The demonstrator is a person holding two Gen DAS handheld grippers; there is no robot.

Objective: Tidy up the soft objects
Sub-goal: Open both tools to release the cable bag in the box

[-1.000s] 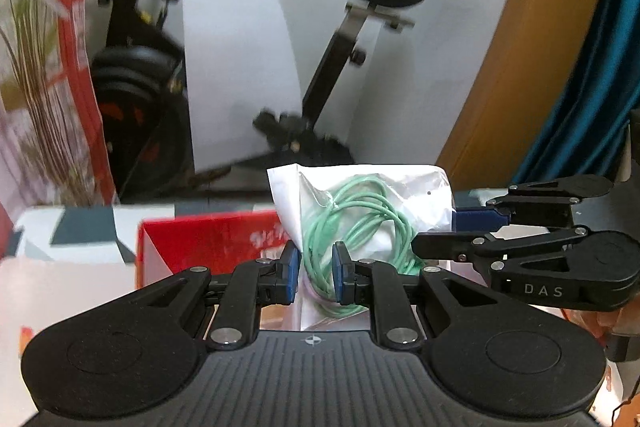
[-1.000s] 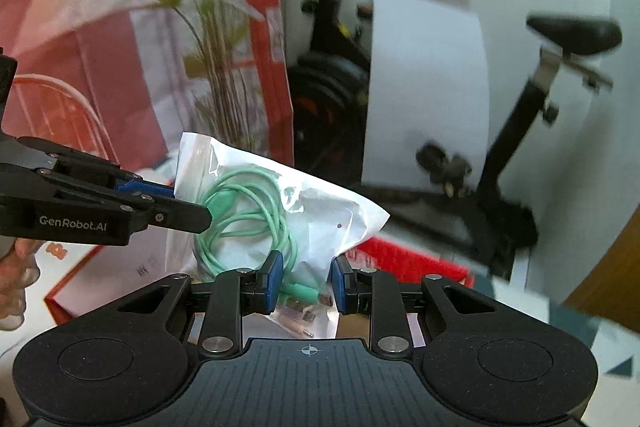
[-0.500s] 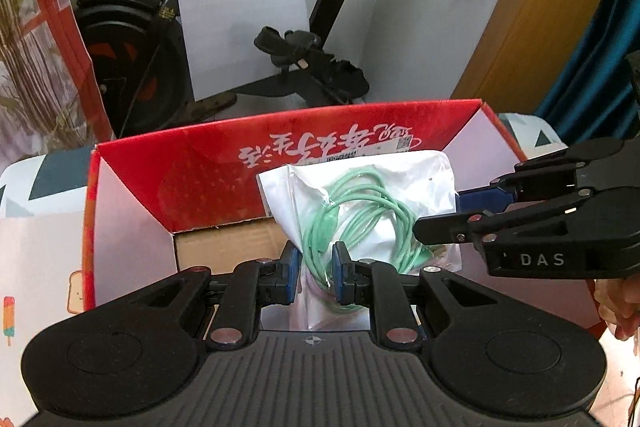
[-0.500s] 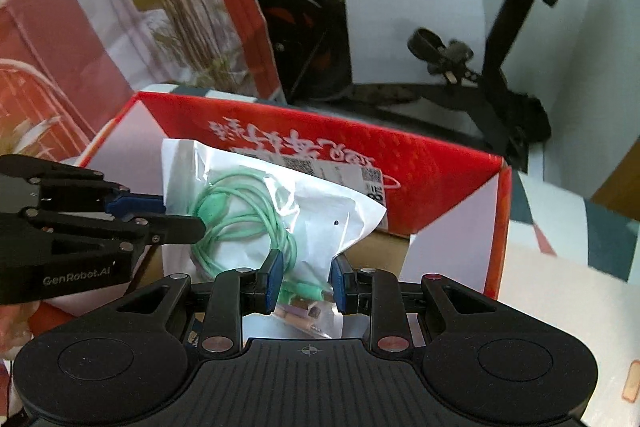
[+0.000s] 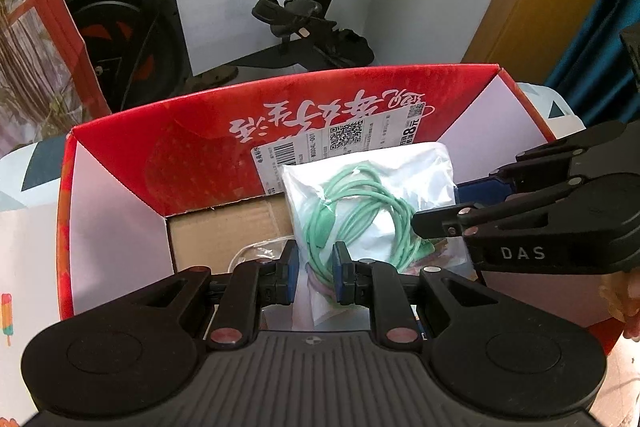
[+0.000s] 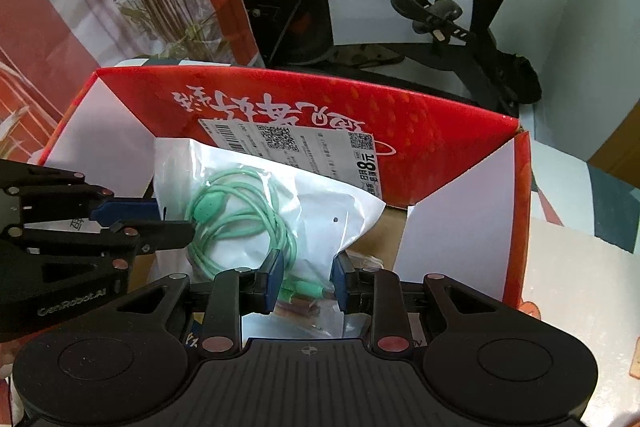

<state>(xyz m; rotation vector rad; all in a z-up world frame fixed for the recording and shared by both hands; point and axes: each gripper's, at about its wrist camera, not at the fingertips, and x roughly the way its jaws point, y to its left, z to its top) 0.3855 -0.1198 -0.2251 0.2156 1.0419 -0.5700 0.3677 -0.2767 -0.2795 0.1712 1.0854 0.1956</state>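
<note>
Left wrist view: clear bag of green cable point(image 5: 370, 211) hangs over open red box point(image 5: 200, 131), low edge between pads of left hand-held gripper point(image 5: 314, 277), which pinches it; right hand-held gripper point(image 5: 444, 215) reaches in from right side. Right wrist view: right hand-held gripper point(image 6: 306, 281) easing jaws apart, bag point(image 6: 256, 211) between them, pads barely off plastic. Judged stage: bag nearly delivered, release pending; other loose packets glimpsed on box floor. Against one second back: exercise bike filled background, box barely visible; now both grippers tilted down, bag inside box mouth.
</note>
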